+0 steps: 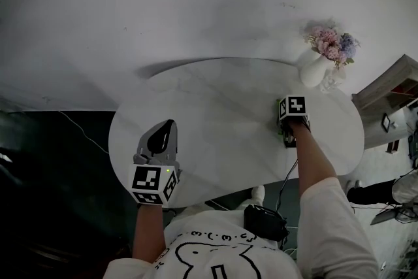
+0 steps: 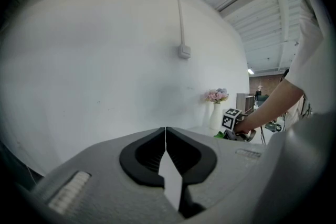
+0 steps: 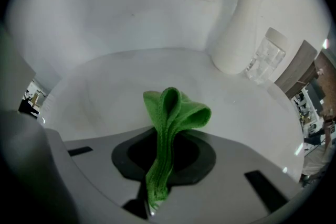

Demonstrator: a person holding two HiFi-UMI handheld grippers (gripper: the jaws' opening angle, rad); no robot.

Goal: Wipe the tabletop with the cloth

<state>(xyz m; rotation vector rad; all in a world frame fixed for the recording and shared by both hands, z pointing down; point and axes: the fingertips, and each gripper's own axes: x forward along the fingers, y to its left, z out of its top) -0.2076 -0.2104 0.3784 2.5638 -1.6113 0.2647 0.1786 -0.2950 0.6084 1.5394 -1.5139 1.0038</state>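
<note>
A folded green cloth [image 3: 176, 110] is clamped upright between the jaws of my right gripper [image 3: 164, 140], its loop poking out over the white tabletop [image 3: 105, 92]. In the head view the right gripper [image 1: 287, 126] is low over the right part of the oval table [image 1: 222, 121], and a sliver of the cloth [image 1: 279, 125] shows at its left side. My left gripper [image 1: 167, 129] hovers over the table's near left edge. Its jaws [image 2: 166, 132] are shut with nothing between them.
A white vase of pink and purple flowers [image 1: 321, 61] stands at the table's far right edge with a clear glass jar [image 3: 266, 55] beside it. A white wall rises behind the table. A shelf [image 1: 392, 85] and clutter lie right of the table.
</note>
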